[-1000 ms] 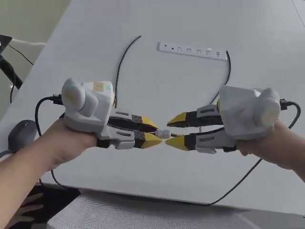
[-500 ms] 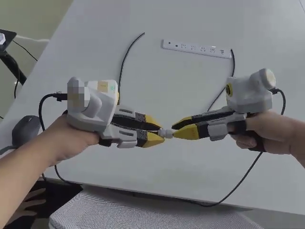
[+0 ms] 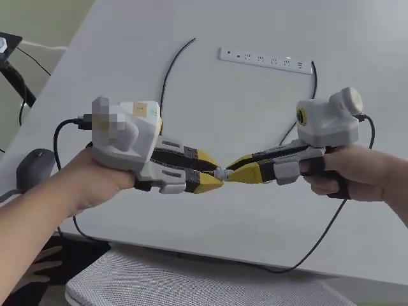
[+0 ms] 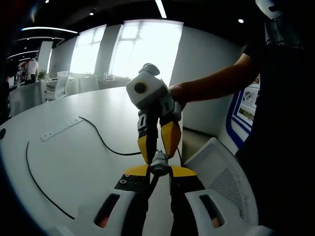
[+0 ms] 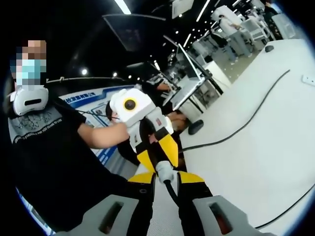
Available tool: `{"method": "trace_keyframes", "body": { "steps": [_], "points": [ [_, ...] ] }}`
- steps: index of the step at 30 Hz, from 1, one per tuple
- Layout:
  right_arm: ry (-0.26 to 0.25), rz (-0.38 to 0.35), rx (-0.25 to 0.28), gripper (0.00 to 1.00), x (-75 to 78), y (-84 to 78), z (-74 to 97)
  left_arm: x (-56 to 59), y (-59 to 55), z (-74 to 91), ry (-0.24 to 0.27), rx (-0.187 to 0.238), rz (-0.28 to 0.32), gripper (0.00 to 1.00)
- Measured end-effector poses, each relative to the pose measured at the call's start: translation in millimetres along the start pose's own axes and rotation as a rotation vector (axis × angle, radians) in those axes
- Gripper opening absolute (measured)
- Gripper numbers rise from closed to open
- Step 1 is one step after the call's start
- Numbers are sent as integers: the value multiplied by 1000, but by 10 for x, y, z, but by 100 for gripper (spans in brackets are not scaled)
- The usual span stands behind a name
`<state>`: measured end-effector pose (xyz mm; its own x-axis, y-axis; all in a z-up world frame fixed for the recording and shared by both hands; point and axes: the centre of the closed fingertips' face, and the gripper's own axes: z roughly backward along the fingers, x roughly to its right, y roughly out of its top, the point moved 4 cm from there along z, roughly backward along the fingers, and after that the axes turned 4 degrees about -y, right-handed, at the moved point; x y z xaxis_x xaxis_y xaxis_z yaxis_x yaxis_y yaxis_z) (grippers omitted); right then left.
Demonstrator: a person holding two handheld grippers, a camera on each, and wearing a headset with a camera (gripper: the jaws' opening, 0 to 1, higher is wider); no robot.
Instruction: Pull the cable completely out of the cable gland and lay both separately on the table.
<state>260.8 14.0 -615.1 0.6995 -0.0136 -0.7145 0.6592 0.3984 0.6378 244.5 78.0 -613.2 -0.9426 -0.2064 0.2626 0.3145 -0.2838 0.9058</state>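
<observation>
You had the L gripper [image 3: 215, 176] clamped tight on the white cable gland [image 4: 159, 164], up in the air over the tabletop [image 3: 255, 108]. The R gripper [image 3: 233, 176] met it tip to tip, jaws pinched nearly closed on the black cable [image 5: 171, 189] just behind the gland.

On the right gripper [image 3: 230, 176]: a second ago spread wide, one jaw above and one below the cable gland [image 3: 220, 173]; now pinched shut just beside the cable gland, onto the black cable [image 5: 170, 190]. Also rolled since then, from lying on its side to standing upright. Closing and roll both already done half a second ago.
</observation>
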Motion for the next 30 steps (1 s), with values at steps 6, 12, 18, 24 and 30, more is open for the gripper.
{"method": "trace_keyframes", "body": {
  "steps": [6,12,18,24,30],
  "points": [
    [-8,18,3,9,-4,-17,0,-9,-3,-11,1,1,1,15],
    [-57,151,4,8,-27,-11,-6,-21,-6,-16,1,3,12,15],
    [-154,404,-26,8,-84,-23,-31,-13,-24,-11,-11,-5,22,15],
    [-262,669,-73,8,-137,-23,-33,-1,-18,6,-17,3,46,15],
    [-334,860,-146,8,-160,-42,-27,11,-14,11,-31,20,90,15]
  ]
}}
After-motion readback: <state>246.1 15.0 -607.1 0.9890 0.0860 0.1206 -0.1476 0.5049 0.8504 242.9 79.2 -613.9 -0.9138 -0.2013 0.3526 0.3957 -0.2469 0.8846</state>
